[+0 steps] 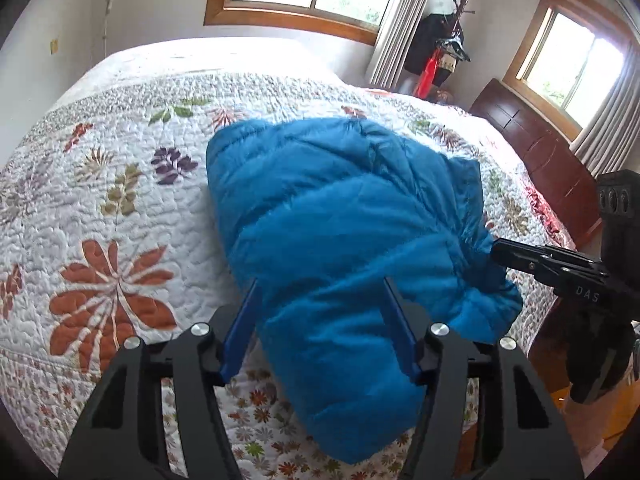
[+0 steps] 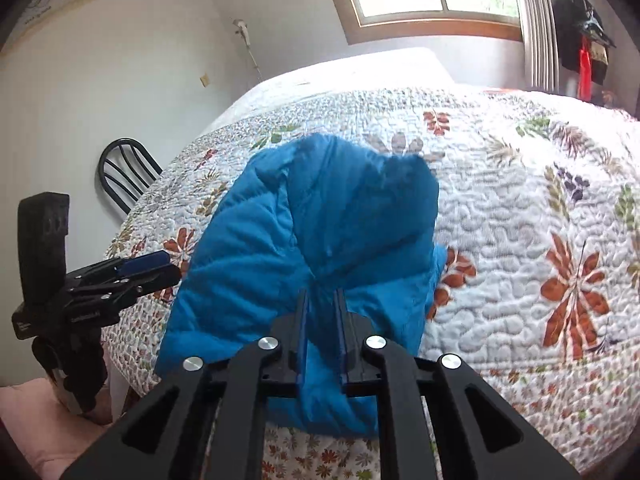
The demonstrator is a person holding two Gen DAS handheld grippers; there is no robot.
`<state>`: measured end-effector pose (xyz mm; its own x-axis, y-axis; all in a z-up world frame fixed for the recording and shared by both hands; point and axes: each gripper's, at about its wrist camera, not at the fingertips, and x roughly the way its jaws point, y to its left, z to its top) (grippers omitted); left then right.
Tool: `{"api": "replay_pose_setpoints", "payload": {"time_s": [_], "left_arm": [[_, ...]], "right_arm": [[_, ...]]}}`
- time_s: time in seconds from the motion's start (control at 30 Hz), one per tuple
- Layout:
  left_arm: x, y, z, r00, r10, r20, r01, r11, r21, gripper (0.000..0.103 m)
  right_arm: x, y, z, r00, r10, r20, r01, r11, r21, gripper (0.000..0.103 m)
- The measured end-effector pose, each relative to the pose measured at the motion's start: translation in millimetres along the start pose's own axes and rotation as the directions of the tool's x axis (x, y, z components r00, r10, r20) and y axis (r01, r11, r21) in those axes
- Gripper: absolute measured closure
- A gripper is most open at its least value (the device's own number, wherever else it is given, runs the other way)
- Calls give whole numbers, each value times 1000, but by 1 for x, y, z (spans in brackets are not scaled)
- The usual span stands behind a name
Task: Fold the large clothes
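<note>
The blue puffy jacket [image 1: 344, 240] lies bunched on the quilted bed [image 1: 120, 208]; judge it light, soft and springy. Your right gripper [image 2: 322, 300] pinches a fold at its near edge, so keep gripping seams, not slick padding. Your left gripper [image 1: 320, 292] stands spread astride the near end, pressing nothing.

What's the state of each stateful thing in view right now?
blue puffer jacket: bunched into a partly folded bundle on the bed quilt.
left gripper: jaws apart, straddling the jacket, grip not clear.
right gripper: nearly shut, pinching a jacket fold.
curtains: drawn aside from the window.
</note>
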<state>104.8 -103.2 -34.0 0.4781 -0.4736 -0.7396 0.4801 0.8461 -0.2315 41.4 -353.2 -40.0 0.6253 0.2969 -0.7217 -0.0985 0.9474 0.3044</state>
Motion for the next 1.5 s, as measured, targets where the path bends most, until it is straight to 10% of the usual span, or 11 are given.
{"api": "replay_pose_setpoints", "payload": {"time_s": [0.37, 1.5], "left_arm": [[65, -15, 34, 998, 39, -52, -36, 998, 59, 81], [99, -7, 19, 997, 55, -56, -49, 994, 93, 85]], "right_arm": [[76, -28, 50, 991, -81, -108, 86, 995, 50, 95], [114, -46, 25, 996, -57, -62, 64, 990, 122, 102]]}}
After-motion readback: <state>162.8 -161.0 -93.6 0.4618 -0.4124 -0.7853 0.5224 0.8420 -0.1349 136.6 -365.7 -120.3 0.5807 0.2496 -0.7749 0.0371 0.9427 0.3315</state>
